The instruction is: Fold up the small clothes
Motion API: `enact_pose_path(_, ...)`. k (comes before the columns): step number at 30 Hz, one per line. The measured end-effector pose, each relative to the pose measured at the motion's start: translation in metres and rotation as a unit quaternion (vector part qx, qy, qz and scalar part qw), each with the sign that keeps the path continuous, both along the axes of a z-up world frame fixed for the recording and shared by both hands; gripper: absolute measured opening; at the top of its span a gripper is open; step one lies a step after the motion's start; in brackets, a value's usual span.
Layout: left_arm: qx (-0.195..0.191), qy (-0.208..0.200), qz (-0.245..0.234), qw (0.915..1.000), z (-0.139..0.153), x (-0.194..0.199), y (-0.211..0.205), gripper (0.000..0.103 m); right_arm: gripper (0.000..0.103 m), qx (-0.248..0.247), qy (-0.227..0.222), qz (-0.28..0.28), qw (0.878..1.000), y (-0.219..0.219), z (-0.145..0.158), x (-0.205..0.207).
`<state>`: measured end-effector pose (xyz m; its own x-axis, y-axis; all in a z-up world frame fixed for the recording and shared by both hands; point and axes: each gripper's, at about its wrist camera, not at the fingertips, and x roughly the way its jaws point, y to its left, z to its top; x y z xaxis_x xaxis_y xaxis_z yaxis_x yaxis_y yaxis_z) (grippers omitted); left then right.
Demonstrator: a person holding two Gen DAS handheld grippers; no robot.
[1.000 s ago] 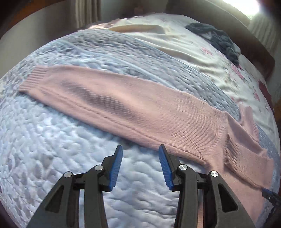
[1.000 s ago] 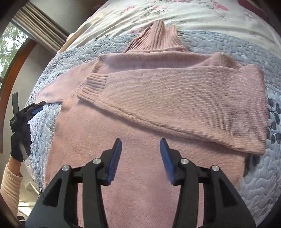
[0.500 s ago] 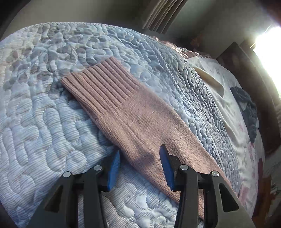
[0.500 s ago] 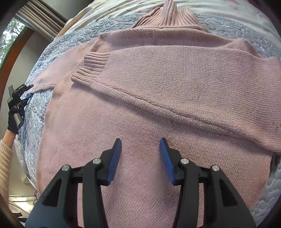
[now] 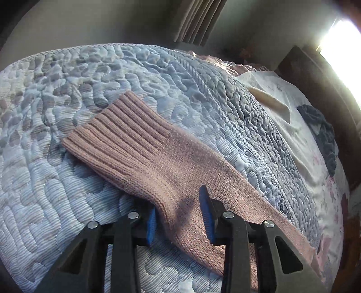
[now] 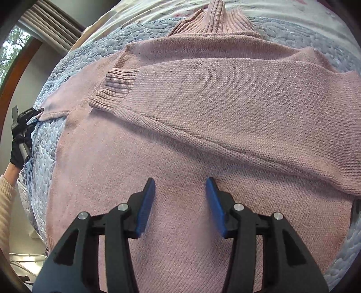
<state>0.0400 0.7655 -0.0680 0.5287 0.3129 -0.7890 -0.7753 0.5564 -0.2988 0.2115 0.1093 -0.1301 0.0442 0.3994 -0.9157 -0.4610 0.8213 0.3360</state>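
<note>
A pink knit sweater (image 6: 203,117) lies flat on the blue quilted bedspread (image 5: 56,202), collar at the far side. One sleeve is folded across its chest, with the cuff (image 6: 115,88) near the left shoulder. The other sleeve (image 5: 180,166) stretches out over the quilt and ends in a ribbed cuff (image 5: 117,135). My left gripper (image 5: 178,207) is open and straddles this sleeve just behind the cuff; the knit covers part of the left pad. It also shows in the right wrist view as the left gripper (image 6: 26,117), held by a black-gloved hand. My right gripper (image 6: 180,187) hovers open over the sweater's body.
A dark blue garment (image 5: 325,135) lies on a white floral sheet (image 5: 293,139) at the far right of the bed. A dark wooden headboard (image 5: 315,74) and curtains (image 5: 198,20) stand behind. The quilt's edge (image 6: 29,180) drops off at the left.
My left gripper has travelled along the outstretched sleeve to its cuff end and come down so the sleeve sits between its fingers. My right gripper has moved closer over the sweater body.
</note>
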Motion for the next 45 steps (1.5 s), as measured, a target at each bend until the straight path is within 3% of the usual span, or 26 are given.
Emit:
enact_pose_path(2,0.003,-0.014,-0.006,0.9999,0.006,-0.001,-0.005,0.014,0.047,0.004,0.002,-0.003,1.000,-0.002,0.001,0.000)
enact_pose_path(7,0.009,-0.042,-0.040,0.9983,0.029,0.013,-0.033,0.012,0.047,0.008,0.000,-0.004,1.000,-0.007,0.006,-0.003)
enact_pose_path(13,0.003,-0.072,-0.129,0.9890,0.050,0.052,-0.107,0.011,0.048,0.018,-0.002,-0.012,1.000,-0.021,0.010,-0.008)
enact_pose_path(18,0.003,-0.066,-0.212,0.9751,0.049,0.094,-0.177,0.011,0.048,0.021,-0.001,-0.022,1.000,-0.034,0.010,-0.007)
enact_pose_path(26,-0.040,-0.087,-0.302,0.9486,0.031,0.133,-0.286,0.011,0.048,0.028,-0.003,-0.027,0.999,-0.041,0.011,-0.005)
enact_pose_path(31,-0.042,-0.071,-0.347,0.9341,0.011,0.149,-0.343,0.011,0.048,0.031,-0.001,-0.024,0.999,-0.042,0.009,-0.006)
enact_pose_path(34,-0.048,-0.045,-0.350,0.9345,-0.010,0.157,-0.352,0.011,0.048,0.035,0.003,-0.025,0.999,-0.044,0.008,-0.004)
enact_pose_path(39,-0.088,-0.006,-0.340,0.9362,-0.047,0.156,-0.343,0.012,0.050,0.030,0.005,-0.022,0.999,-0.041,0.007,-0.002)
enact_pose_path(43,-0.111,-0.017,-0.353,0.9290,-0.044,0.136,-0.337,0.016,0.051,0.020,0.004,-0.019,1.000,-0.036,0.009,-0.001)
enact_pose_path(45,-0.110,-0.014,-0.370,0.9223,-0.035,0.120,-0.333,0.025,0.052,0.015,0.002,-0.019,1.000,-0.031,0.012,0.001)
